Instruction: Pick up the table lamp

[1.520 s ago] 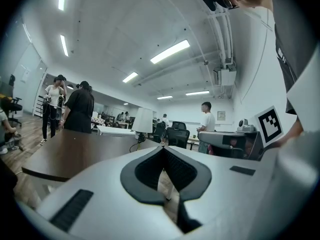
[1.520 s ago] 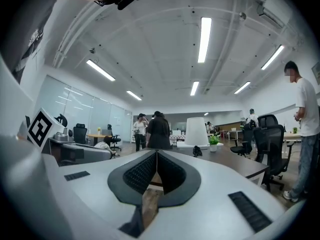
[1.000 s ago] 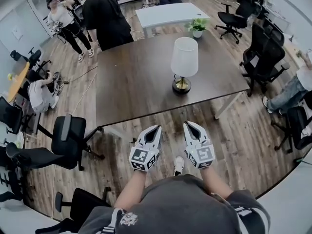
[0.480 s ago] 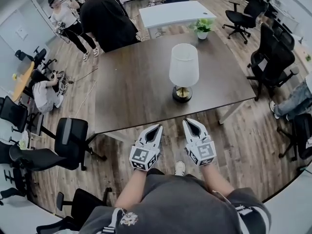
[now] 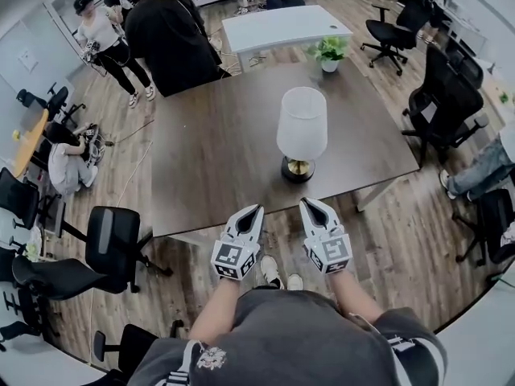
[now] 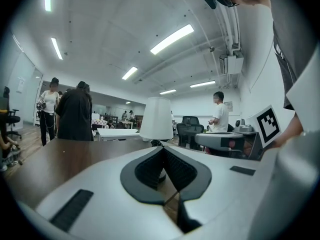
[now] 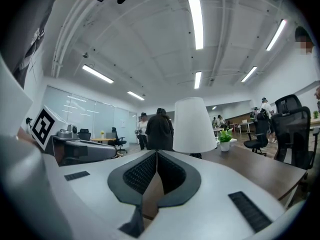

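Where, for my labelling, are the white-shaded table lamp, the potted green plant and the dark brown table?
white-shaded table lamp (image 5: 302,124), head view, shade's middle.
potted green plant (image 5: 330,48), head view, leaves.
dark brown table (image 5: 217,151), head view, bare top.

Left gripper (image 5: 254,211) and right gripper (image 5: 308,205) level, side by side (jaws together, empty).

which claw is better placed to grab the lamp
Right, probably. The right claw points almost straight at the table lamp in the head view; the left claw is offset to its left. Both are shut.
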{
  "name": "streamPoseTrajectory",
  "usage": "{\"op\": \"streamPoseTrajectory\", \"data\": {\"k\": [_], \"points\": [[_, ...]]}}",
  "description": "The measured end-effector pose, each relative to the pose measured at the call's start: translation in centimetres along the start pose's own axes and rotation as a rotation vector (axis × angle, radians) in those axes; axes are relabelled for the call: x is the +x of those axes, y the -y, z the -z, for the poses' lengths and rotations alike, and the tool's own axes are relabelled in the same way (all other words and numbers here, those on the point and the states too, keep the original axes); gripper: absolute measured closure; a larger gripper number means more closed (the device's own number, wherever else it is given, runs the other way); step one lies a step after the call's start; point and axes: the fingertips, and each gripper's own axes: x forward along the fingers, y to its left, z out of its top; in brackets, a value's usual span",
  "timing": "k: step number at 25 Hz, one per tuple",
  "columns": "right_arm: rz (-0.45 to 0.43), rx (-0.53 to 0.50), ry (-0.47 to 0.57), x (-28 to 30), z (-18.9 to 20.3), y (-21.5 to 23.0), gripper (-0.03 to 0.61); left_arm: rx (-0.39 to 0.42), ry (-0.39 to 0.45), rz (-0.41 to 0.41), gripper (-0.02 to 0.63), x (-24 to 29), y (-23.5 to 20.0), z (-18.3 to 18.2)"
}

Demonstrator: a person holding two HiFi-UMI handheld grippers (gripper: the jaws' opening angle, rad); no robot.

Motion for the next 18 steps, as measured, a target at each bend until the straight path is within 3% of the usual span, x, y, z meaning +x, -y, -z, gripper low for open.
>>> {"op": "streamPoseTrajectory", "data": {"k": [5,18], "points": [[0.013,-0.074,-0.017,2.8,-0.4,0.1,0.551,-0.006,0.014,0.043,0.607,2.5,-2.6,-0.8],[0.141,-0.01,-0.068,8.2,2.2,2.1,0.551,-0.024,0.012,0.12,0.607,6.3,-8.3,0.3]]}}
